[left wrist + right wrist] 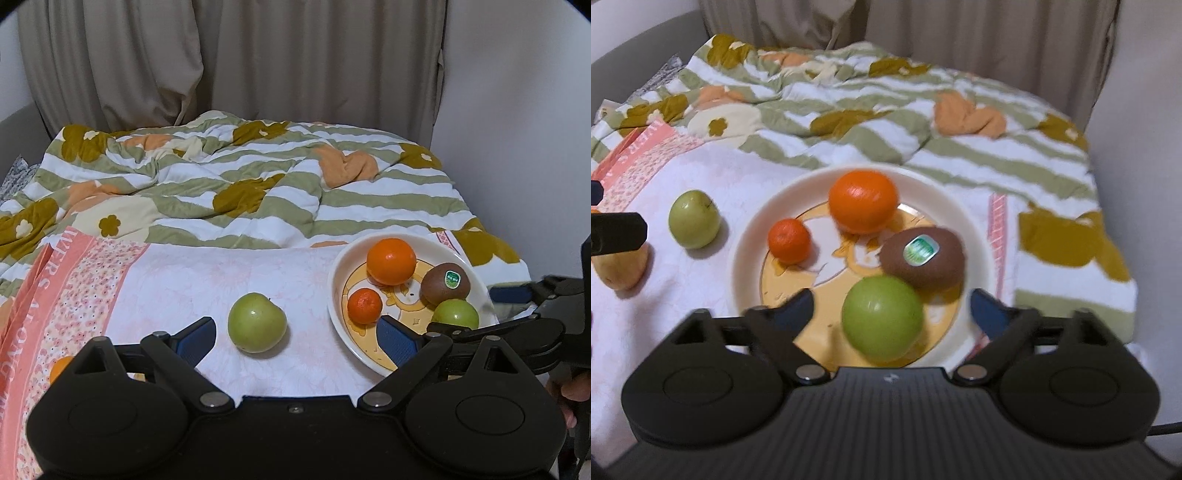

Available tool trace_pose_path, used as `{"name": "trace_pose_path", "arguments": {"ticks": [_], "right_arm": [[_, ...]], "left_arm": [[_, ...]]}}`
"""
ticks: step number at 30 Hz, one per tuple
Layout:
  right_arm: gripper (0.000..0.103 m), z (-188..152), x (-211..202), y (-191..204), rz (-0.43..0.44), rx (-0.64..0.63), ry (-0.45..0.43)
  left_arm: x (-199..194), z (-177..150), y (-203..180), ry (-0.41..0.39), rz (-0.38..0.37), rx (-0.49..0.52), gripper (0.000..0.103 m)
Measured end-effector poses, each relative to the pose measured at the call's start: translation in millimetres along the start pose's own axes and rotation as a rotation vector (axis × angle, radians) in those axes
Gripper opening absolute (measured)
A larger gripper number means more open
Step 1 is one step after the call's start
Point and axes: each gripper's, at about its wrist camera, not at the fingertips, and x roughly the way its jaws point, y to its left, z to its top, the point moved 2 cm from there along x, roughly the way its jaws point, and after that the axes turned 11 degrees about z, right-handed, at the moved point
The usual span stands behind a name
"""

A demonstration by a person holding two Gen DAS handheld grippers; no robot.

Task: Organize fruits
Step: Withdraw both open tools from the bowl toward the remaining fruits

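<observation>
A white plate point(338, 280) with a yellow picture sits on a pink cloth and holds a large orange point(391, 261), a small tangerine point(364, 305), a kiwi point(446, 283) and a green apple point(455, 314). A second green apple point(256, 322) lies on the cloth left of the plate. My left gripper point(295, 341) is open, just in front of this apple. In the right wrist view the plate point(750, 236) holds the orange point(863, 201), tangerine point(789, 240), kiwi point(923, 256) and apple point(882, 318). My right gripper point(891, 314) is open, its fingers either side of that apple without touching it.
A yellowish fruit point(622, 269) lies on the cloth at the far left, partly behind the left gripper's finger point(617, 232). A rumpled green-striped floral quilt point(236, 177) covers the bed behind. Beige curtains point(258, 59) hang at the back; a white wall is on the right.
</observation>
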Motion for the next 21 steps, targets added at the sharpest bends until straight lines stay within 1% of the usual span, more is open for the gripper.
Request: {"name": "trace_pose_path", "arguments": {"ticks": [5, 14, 21], "right_arm": [[0.103, -2.9, -18.2, -4.0, -0.001, 0.02, -0.017], [0.103, -11.8, -70.2, 1.3, -0.013, 0.021, -0.079], [0.103, -16.1, -101.7, 9.8, 0.018, 0.027, -0.111]], "left_arm": [[-13.7, -0.7, -3.4, -0.021, -0.009, 0.0, 0.096], [-53.3, -9.0, -3.8, -0.075, -0.002, -0.003, 0.096], [-93.7, -22.9, 12.6, -0.126, 0.045, -0.031, 0.096]]}}
